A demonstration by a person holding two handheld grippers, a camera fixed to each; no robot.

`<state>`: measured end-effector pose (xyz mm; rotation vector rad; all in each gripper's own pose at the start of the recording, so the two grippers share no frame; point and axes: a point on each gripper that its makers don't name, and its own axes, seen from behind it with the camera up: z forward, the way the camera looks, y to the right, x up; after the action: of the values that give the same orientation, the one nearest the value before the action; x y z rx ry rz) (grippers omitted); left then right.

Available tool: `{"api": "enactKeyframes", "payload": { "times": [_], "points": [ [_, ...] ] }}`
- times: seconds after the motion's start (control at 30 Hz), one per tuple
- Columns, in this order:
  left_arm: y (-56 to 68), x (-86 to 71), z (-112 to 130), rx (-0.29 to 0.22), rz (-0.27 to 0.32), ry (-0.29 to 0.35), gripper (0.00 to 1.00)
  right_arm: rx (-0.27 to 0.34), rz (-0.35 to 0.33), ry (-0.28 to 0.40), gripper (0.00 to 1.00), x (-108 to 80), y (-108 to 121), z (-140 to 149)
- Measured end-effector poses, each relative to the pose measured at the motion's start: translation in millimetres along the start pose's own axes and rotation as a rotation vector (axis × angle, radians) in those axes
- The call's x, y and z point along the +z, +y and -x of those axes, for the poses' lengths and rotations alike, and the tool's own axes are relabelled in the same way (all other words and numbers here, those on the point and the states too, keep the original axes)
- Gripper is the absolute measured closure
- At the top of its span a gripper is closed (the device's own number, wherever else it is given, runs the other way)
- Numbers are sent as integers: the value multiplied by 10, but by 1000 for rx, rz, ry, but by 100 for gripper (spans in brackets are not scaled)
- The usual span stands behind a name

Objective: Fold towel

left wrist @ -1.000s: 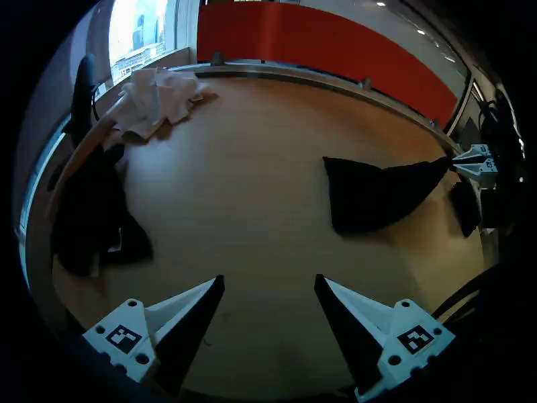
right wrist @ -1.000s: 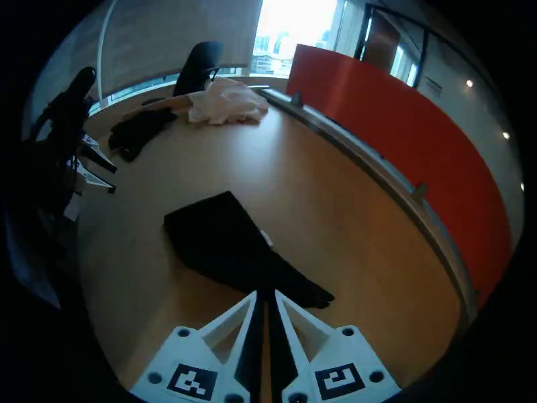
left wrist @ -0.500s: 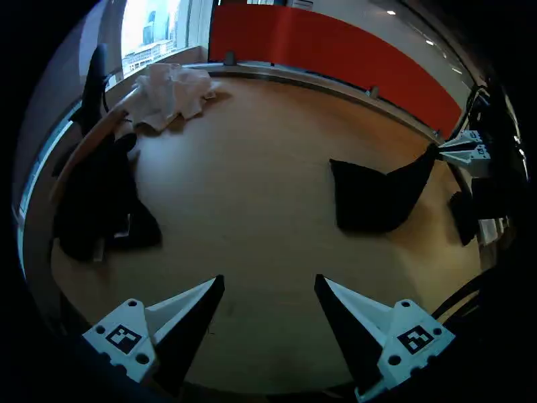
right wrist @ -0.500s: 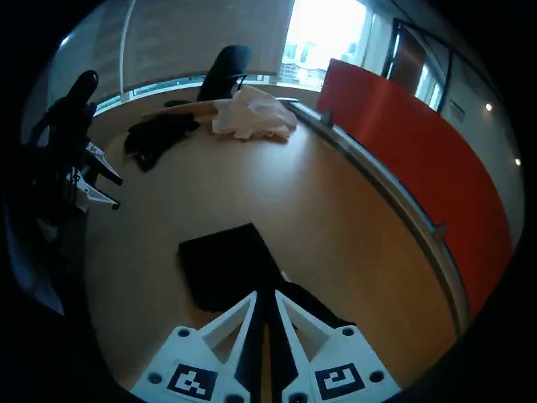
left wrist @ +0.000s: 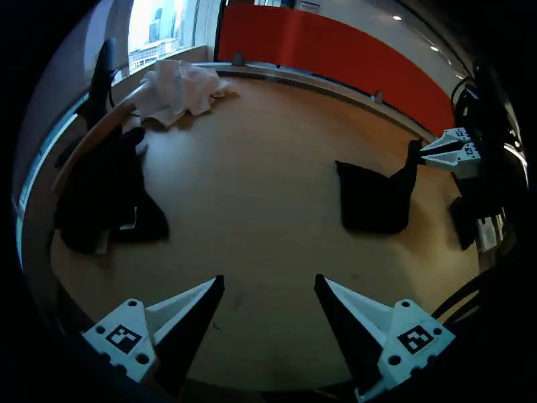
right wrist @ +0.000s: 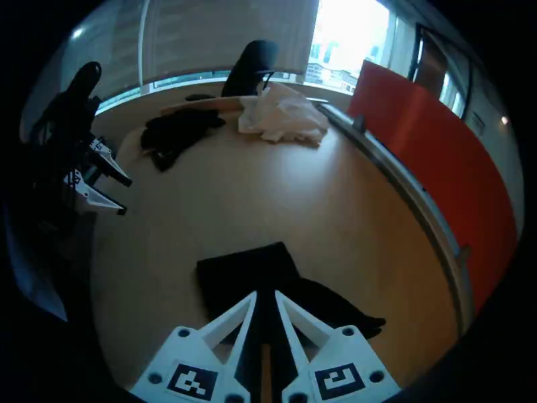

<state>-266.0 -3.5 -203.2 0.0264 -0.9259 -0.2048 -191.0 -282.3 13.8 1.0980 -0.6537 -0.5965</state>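
A black towel (left wrist: 372,200) lies on the wooden table (left wrist: 255,161), partly doubled over. In the left gripper view my right gripper (left wrist: 424,152) holds one corner raised above the towel's right side. In the right gripper view that gripper (right wrist: 266,316) is shut on the black towel (right wrist: 252,275), with cloth running from its tips over the flat part. My left gripper (left wrist: 268,295) hangs open above bare table near the front edge, well short of the towel. It also appears at the left of the right gripper view, as my left gripper (right wrist: 111,188).
A crumpled white cloth (left wrist: 178,91) sits at the table's far left corner. A heap of dark clothing (left wrist: 107,195) lies along the left edge. A red partition (left wrist: 335,54) runs behind the table's far edge. An office chair (right wrist: 248,64) stands beyond the table.
My right gripper has carried the towel's corner up and inward over the flat part, so the towel looks narrower and more doubled. My left gripper stays open over bare table.
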Motion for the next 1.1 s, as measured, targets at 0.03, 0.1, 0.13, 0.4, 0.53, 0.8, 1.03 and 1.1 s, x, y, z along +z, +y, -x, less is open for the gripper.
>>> {"api": "enactKeyframes", "payload": {
  "times": [0.03, 0.1, 0.13, 0.4, 0.53, 0.8, 1.03, 1.1],
  "points": [
    [-5, -5, 4, -2, -1, 1, 0, -3, -13, -5, 96, 56, -40, -2],
    [-17, -17, 13, -6, -3, 2, 0, -8, -42, -17, 96, 190, -135, -1],
    [-23, -25, 17, -8, -5, 3, 0, -9, -56, -23, 96, 261, -185, 3],
    [-91, -66, 41, -29, -16, 9, 0, 14, -143, -82, 96, 736, -507, 134],
    [-107, -62, 34, -33, -17, 11, 0, 26, -151, -93, 96, 792, -534, 179],
    [-102, -43, 22, -28, -14, 8, 0, 41, -153, -93, 96, 774, -508, 199],
    [-93, -30, 21, -25, -11, 5, 0, 48, -155, -84, 80, 743, -509, 184],
    [-90, -28, 20, -25, -11, 5, 0, 49, -155, -81, 68, 730, -510, 181]
  ]
}}
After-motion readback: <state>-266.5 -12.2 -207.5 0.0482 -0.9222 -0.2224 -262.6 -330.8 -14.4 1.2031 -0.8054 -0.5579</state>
